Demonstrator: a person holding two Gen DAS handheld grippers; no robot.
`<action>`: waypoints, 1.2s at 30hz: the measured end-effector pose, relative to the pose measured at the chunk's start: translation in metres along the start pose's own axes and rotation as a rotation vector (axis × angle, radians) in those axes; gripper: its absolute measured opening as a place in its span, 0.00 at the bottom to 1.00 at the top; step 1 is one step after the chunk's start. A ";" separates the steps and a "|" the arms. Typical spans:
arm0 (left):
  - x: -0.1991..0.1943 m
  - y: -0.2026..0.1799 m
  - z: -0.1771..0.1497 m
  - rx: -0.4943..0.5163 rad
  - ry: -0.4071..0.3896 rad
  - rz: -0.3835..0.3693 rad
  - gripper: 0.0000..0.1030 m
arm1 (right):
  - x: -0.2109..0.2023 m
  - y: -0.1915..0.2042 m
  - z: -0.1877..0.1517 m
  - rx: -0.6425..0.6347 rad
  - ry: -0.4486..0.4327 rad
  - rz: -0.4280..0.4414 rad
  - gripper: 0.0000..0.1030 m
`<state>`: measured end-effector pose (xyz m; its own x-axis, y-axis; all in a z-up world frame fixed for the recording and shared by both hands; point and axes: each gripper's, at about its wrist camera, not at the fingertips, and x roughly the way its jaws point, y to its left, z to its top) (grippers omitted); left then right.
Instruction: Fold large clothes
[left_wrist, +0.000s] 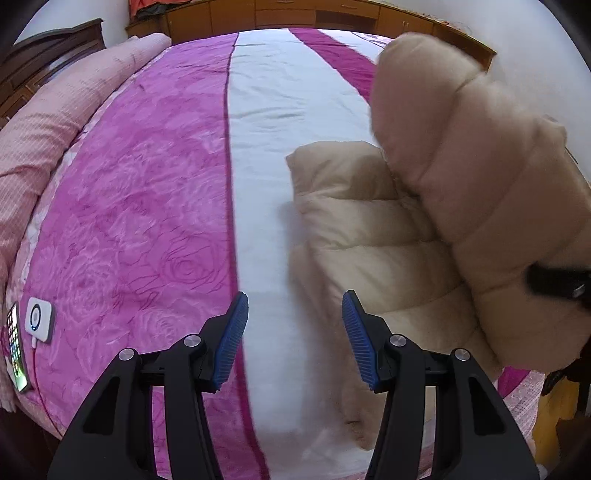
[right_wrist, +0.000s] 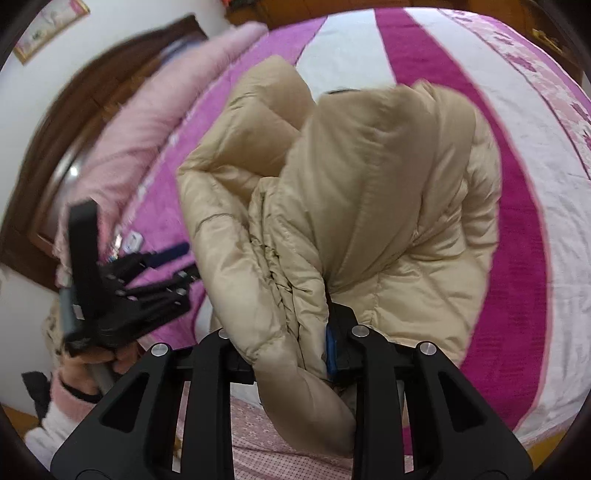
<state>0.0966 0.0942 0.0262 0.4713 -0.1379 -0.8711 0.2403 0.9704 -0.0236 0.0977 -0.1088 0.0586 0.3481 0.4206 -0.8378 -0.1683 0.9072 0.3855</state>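
A beige puffer jacket (left_wrist: 373, 236) lies on the bed with one part lifted up at the right (left_wrist: 480, 177). My left gripper (left_wrist: 293, 339) is open and empty, hovering over the white stripe just left of the jacket. My right gripper (right_wrist: 291, 343) is shut on a bunched edge of the jacket (right_wrist: 354, 192) and holds it raised above the bed. The right gripper's blue pad (right_wrist: 330, 350) shows beside the cloth; the other pad is hidden by fabric. The left gripper also shows in the right wrist view (right_wrist: 181, 266), at the left.
The bed has a pink and white striped cover (left_wrist: 147, 206). A rolled pink quilt (left_wrist: 55, 125) lies along its left side. A phone (left_wrist: 16, 350) and a white charger (left_wrist: 40, 319) lie near the left edge. Wooden cabinets (left_wrist: 295, 14) stand beyond the bed.
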 end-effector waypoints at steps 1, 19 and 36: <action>0.001 0.004 -0.001 0.001 0.004 0.004 0.52 | 0.009 0.003 0.001 0.002 0.019 -0.005 0.27; -0.040 0.028 -0.009 -0.030 -0.049 0.007 0.52 | 0.002 0.025 -0.004 -0.041 0.004 0.088 0.67; -0.070 -0.069 0.045 0.069 -0.141 -0.198 0.84 | -0.068 -0.072 -0.035 0.097 -0.123 -0.033 0.69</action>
<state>0.0850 0.0285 0.1110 0.5216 -0.3552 -0.7757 0.3946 0.9066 -0.1497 0.0538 -0.2026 0.0746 0.4632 0.3826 -0.7994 -0.0666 0.9145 0.3990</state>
